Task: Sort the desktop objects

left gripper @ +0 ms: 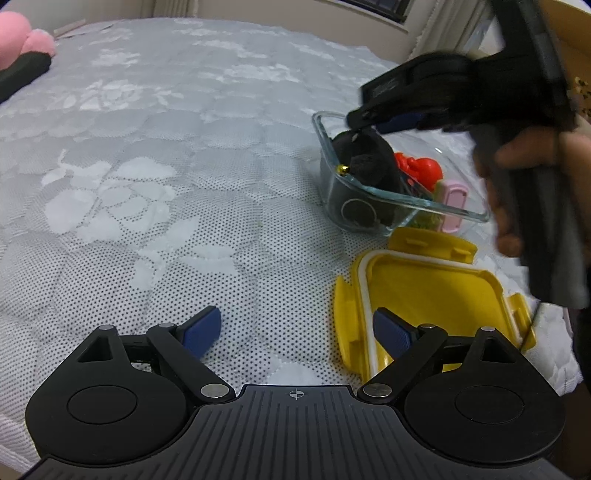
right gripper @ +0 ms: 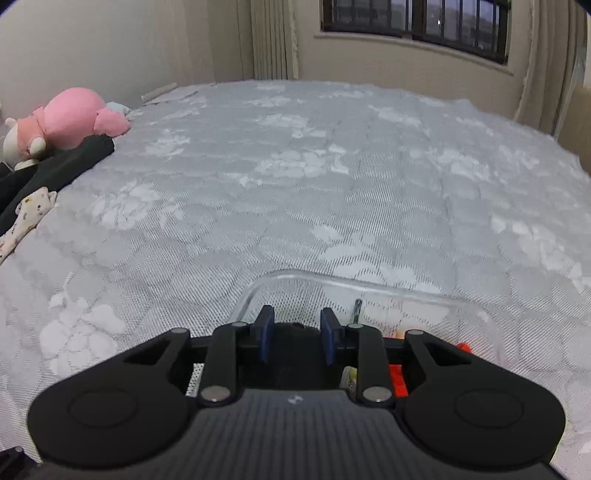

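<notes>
A clear glass container (left gripper: 373,186) stands on the bed with a black soft object (left gripper: 369,155), a red toy (left gripper: 421,168) and a pink item (left gripper: 456,203) inside. A hand holds my right gripper (left gripper: 364,120) just above the black object. In the right wrist view my right gripper (right gripper: 296,334) is partly open over the glass container (right gripper: 332,277). The black object (right gripper: 295,328) lies below the gap, and the pads do not press on it. My left gripper (left gripper: 297,328) stands wide open and empty beside the yellow lid (left gripper: 432,284).
A grey quilted bedspread (right gripper: 295,184) covers the bed. A pink plush toy (right gripper: 74,114) and dark clothing (right gripper: 55,170) lie at the far left. The wall, a curtain and a window (right gripper: 413,22) are beyond the bed. Orange-red pieces (right gripper: 399,380) show in the container.
</notes>
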`<act>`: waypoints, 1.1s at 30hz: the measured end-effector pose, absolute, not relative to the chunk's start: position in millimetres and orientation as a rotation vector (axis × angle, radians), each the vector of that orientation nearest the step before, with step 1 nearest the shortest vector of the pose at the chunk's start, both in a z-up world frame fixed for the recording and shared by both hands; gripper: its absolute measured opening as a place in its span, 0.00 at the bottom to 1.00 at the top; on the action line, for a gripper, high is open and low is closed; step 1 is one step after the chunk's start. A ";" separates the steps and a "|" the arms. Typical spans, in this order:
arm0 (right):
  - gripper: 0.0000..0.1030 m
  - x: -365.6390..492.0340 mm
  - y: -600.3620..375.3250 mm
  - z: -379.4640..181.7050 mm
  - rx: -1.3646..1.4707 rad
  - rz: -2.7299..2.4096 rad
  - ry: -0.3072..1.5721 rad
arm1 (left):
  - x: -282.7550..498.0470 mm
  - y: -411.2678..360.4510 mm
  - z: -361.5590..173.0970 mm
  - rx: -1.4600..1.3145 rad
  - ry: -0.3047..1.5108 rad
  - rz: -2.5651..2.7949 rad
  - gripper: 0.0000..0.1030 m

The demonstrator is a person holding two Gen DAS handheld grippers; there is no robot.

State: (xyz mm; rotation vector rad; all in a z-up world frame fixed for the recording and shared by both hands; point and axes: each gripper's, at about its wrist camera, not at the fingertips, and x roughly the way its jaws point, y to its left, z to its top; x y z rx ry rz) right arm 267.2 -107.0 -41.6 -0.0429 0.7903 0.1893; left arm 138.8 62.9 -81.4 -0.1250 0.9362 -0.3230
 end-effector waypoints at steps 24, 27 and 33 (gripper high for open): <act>0.30 255.3 -107.2 -32.4 -0.033 0.230 0.826 | 138.1 54.5 -79.8 -0.119 0.927 -0.346 0.90; 0.33 260.0 -101.3 -49.4 -0.076 0.213 0.796 | 136.2 52.0 -79.5 -0.107 0.926 -0.353 0.90; 0.38 256.6 -99.9 -49.9 -0.081 0.215 0.782 | 135.6 53.2 -79.4 -0.107 0.932 -0.336 0.90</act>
